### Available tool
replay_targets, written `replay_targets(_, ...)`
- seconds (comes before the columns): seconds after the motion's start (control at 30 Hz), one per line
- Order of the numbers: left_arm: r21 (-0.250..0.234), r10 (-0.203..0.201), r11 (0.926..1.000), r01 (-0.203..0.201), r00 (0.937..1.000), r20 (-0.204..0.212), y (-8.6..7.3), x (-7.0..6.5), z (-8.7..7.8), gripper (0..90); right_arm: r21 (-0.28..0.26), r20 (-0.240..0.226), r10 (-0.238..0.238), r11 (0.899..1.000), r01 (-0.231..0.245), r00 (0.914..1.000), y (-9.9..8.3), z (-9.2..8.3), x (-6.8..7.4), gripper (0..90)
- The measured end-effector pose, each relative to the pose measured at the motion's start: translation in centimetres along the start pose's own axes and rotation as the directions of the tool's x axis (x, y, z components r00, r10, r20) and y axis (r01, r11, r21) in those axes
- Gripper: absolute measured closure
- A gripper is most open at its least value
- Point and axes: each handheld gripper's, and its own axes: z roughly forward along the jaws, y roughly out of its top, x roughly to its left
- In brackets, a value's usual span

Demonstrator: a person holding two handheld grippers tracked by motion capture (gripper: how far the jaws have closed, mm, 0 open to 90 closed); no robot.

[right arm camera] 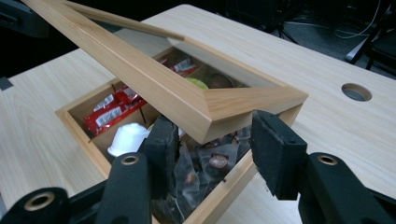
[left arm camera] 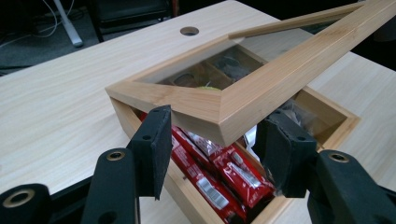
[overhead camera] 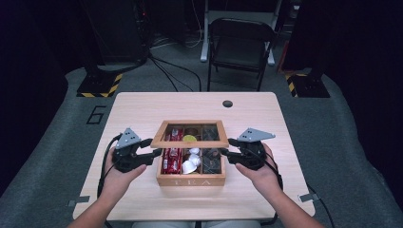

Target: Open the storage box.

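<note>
A wooden tea box (overhead camera: 190, 180) stands mid-table. Its glass-paned lid (overhead camera: 190, 143) is tilted up at the front and still down at the back. My left gripper (overhead camera: 153, 147) has its jaws around the lid's front left corner (left arm camera: 219, 116). The black pads (left arm camera: 154, 140) sit against that corner's edges. My right gripper (overhead camera: 227, 147) holds the front right corner (right arm camera: 210, 112) the same way. Inside the box lie red packets (left arm camera: 219, 172), white capsules (right arm camera: 126, 137) and clear-wrapped dark pieces (right arm camera: 210, 161).
The light wood table (overhead camera: 142, 109) has a round cable hole (overhead camera: 227, 103) near its far edge. A dark folding chair (overhead camera: 240, 42) and floor cables lie beyond it. Bare tabletop surrounds the box on all sides.
</note>
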Motion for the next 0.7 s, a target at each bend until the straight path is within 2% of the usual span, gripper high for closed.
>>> replay_targets(0.13,-0.002,0.011,0.9999,-0.011,0.9999,-0.002,0.9,0.3,-0.1,47.0,-0.023,0.015,-0.013,1.000,0.013,0.9998,0.7,0.0,-0.2,52.3)
replay_targets(0.3,-0.007,-0.003,1.0000,0.003,1.0000,-0.006,1.9,0.7,0.0,47.0,-0.030,0.051,-0.064,0.997,0.065,0.9967,1.8,0.2,-0.2,51.6)
replay_targets(0.43,-0.011,-0.013,0.9999,0.013,0.9999,0.000,2.6,1.2,0.1,46.9,-0.045,0.056,-0.053,0.997,0.056,0.9970,2.4,0.5,-0.7,50.5)
replay_targets(0.5,-0.021,-0.032,0.9993,0.032,0.9995,0.003,3.0,1.4,0.3,46.8,-0.038,0.062,-0.048,0.998,0.051,0.9969,2.7,0.7,-0.9,50.5)
replay_targets(0.7,-0.025,-0.033,0.9991,0.033,0.9994,-0.007,3.8,1.8,0.5,47.0,-0.050,0.069,-0.056,0.997,0.059,0.9961,3.8,1.3,-1.4,50.5)
